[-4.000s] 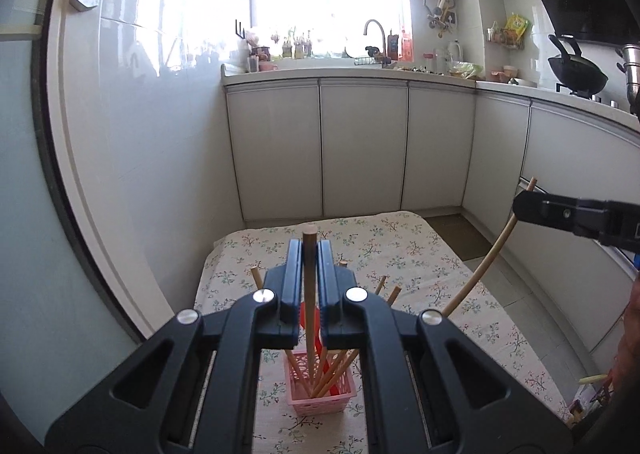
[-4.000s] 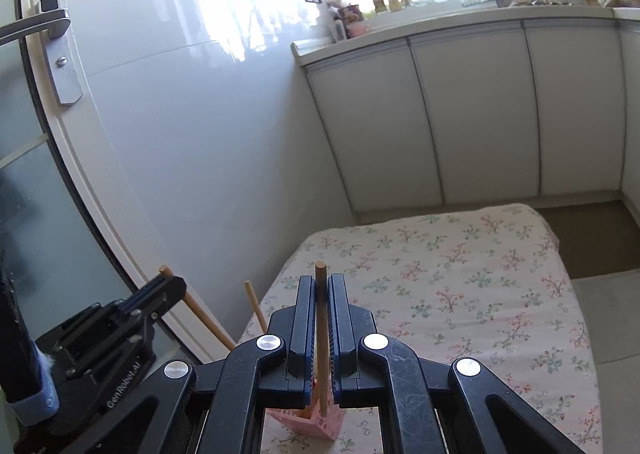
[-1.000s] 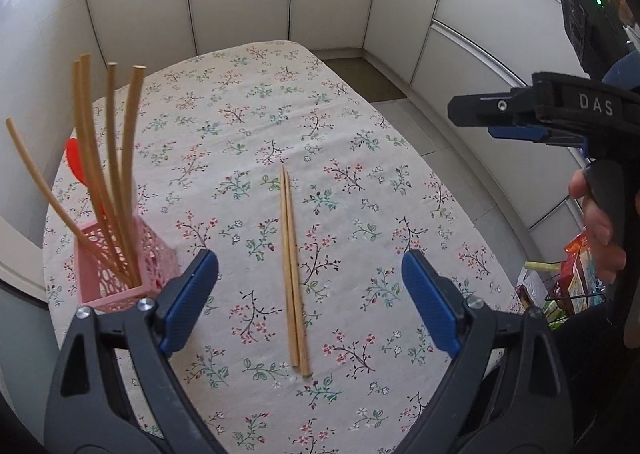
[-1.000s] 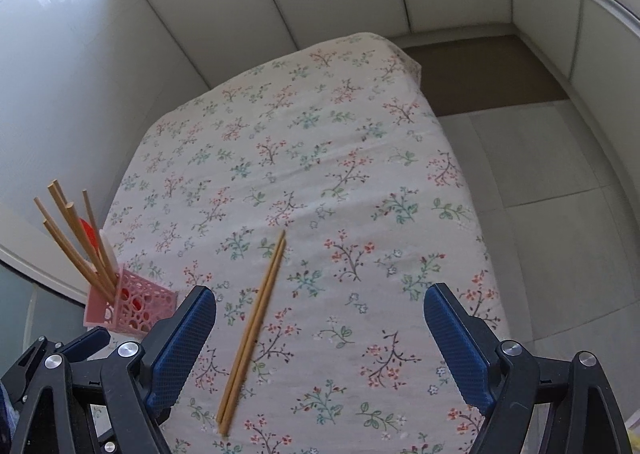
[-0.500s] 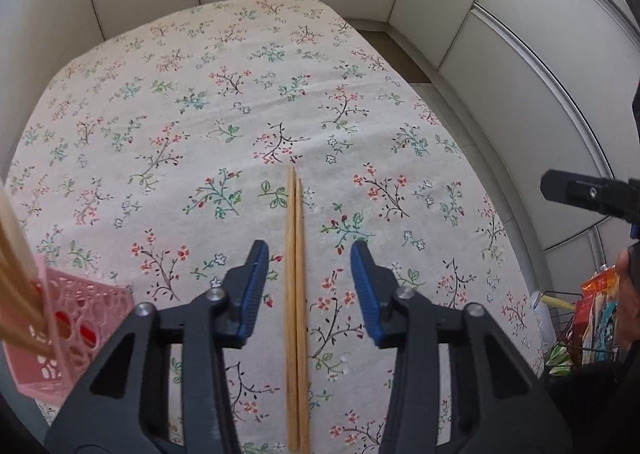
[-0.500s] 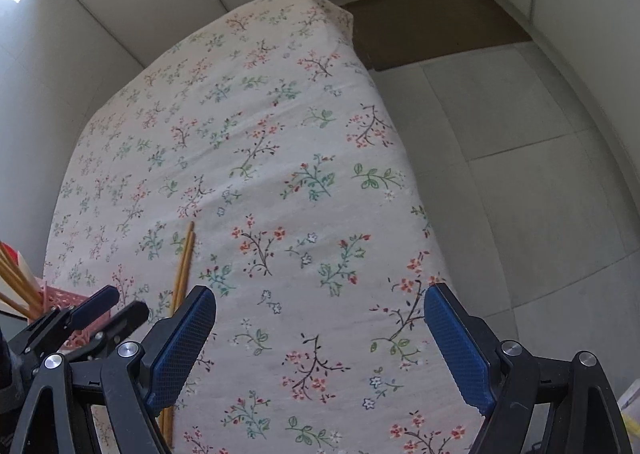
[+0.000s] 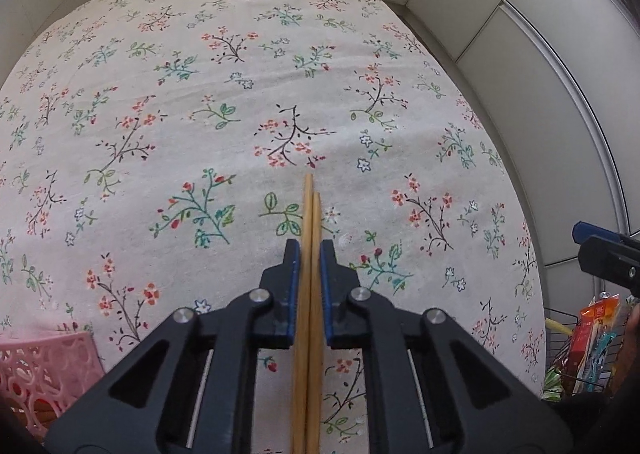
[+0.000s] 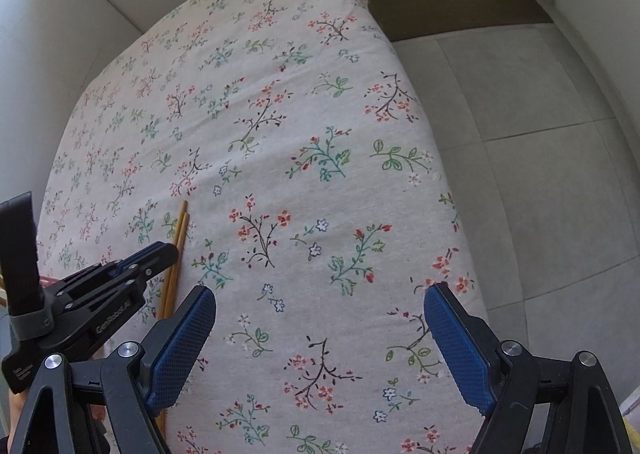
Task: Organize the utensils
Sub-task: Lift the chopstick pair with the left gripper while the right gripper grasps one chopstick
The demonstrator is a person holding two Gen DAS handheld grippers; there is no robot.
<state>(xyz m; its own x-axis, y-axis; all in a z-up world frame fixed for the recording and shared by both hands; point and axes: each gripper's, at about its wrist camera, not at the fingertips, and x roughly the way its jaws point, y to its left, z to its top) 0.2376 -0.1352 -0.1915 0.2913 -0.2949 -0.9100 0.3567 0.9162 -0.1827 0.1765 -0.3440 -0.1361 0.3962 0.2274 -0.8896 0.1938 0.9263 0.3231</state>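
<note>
Left gripper (image 7: 310, 250), pointing steeply down at the table, has just been closing its blue-padded jaws onto a pair of wooden chopsticks (image 7: 311, 213) that lie side by side on the floral tablecloth (image 7: 240, 113). At the left edge stands a pink perforated utensil basket (image 7: 44, 366); its contents are not clear. Right gripper (image 8: 320, 338) hovers over bare cloth to the right, jaws spread wide and empty, near the table's edge above the tiled floor (image 8: 540, 133).

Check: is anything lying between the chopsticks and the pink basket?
Nothing visible. The left tongs are shut on the chopsticks; only bare floral tablecloth separates them from the pink basket.
</note>
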